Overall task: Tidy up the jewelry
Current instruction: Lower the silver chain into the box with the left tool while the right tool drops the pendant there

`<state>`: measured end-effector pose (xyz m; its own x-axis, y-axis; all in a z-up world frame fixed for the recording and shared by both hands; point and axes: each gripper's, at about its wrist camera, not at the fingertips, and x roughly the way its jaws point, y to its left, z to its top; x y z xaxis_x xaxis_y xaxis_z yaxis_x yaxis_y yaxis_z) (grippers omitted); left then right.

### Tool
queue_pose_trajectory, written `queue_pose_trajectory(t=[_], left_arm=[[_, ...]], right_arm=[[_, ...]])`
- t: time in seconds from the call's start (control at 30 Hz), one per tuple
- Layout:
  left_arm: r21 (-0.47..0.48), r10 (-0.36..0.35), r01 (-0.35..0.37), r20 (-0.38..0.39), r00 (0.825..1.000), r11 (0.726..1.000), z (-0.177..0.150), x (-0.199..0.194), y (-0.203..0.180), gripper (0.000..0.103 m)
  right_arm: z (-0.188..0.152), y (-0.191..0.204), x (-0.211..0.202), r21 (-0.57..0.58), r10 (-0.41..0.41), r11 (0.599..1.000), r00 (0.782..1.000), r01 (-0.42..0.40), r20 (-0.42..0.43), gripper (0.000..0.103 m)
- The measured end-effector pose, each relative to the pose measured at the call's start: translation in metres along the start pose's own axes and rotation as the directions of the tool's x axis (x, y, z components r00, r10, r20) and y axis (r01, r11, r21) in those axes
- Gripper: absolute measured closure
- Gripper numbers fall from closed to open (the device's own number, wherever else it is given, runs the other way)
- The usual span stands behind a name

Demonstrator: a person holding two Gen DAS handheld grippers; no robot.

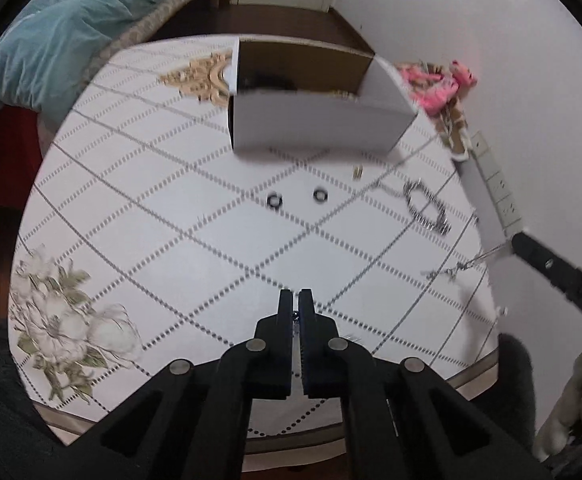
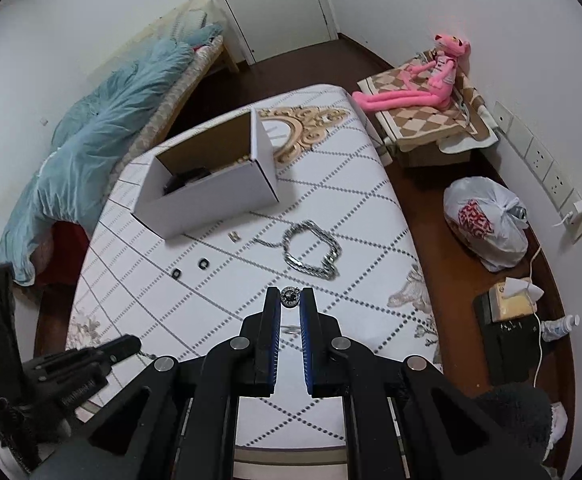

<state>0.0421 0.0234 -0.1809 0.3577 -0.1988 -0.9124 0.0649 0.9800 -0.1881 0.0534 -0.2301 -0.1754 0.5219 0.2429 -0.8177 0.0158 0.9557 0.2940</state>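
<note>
Left wrist view
Left tongs point(image 1: 295, 297): jaws nearly together, pinching what looks like a thin chain with a small bead between the pads, low over the surface point(image 1: 163, 240)
Box point(image 1: 311, 100): white cardboard, open top, at the far side of the surface, dark items inside
Rings point(image 1: 275, 201): 2 small dark rings lying apart from each other, between the tongs and the box
Small clasp point(image 1: 357, 172): gold-toned, just in front of the box
Thick chain point(image 1: 427, 206): silver loop lying flat, to the right of the rings
Right tongs point(image 1: 491, 216): blurred, at the right edge, a thin chain hanging from the tip

Right wrist view
Right tongs point(image 2: 290, 298): clenched on a round pendant point(image 2: 290, 296) held at the fingertips above the surface
Thin chain point(image 2: 291, 330): trails down from the pendant between the fingers
Thick chain: loop flat on the surface beyond the pendant, near the box
Rings: 2, left of the thick chain
Left tongs point(image 2: 131, 345): low left, tip over the near edge of the surface, jaw state cannot be told here
Pink plush toy point(image 2: 419, 80): on a checkered cloth beside the surface
</note>
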Motion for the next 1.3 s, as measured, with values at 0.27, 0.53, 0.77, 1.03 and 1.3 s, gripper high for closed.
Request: queue_pose_trajectory(t=[0.27,0.53,0.77,1.03,1.3], left_arm=[[0.021,-0.059,0.058,0.077,0.995,0.998,0.03,-0.033,-0.012,0.103],[0.035,-0.119,0.115,0.17,0.978,0.993,0.099,-0.07,-0.021,0.103],[0.061,-0.126,0.116,0.213,0.969,0.991,0.172,-0.072,-0.018,0.103],[0.038,-0.138,0.135,0.098,0.986,0.99,0.219,-0.018,0.002,0.103],[-0.033,-0.077,0.075,-0.066,0.995,0.997,0.226,0.04,0.013,0.098]], right_arm=[[0.025,0.02,-0.012,-0.012,0.081,0.997,0.997,-0.081,0.002,0.093],[0.095,0.053,-0.032,-0.065,0.169,0.984,0.985,-0.166,0.038,0.093],[0.17,0.09,-0.018,-0.141,0.177,0.976,0.983,-0.168,0.053,0.093],[0.216,0.103,0.058,-0.15,0.143,0.976,0.986,-0.155,-0.087,0.093],[0.217,0.1,0.124,-0.172,0.096,0.975,0.967,-0.139,-0.238,0.093]])
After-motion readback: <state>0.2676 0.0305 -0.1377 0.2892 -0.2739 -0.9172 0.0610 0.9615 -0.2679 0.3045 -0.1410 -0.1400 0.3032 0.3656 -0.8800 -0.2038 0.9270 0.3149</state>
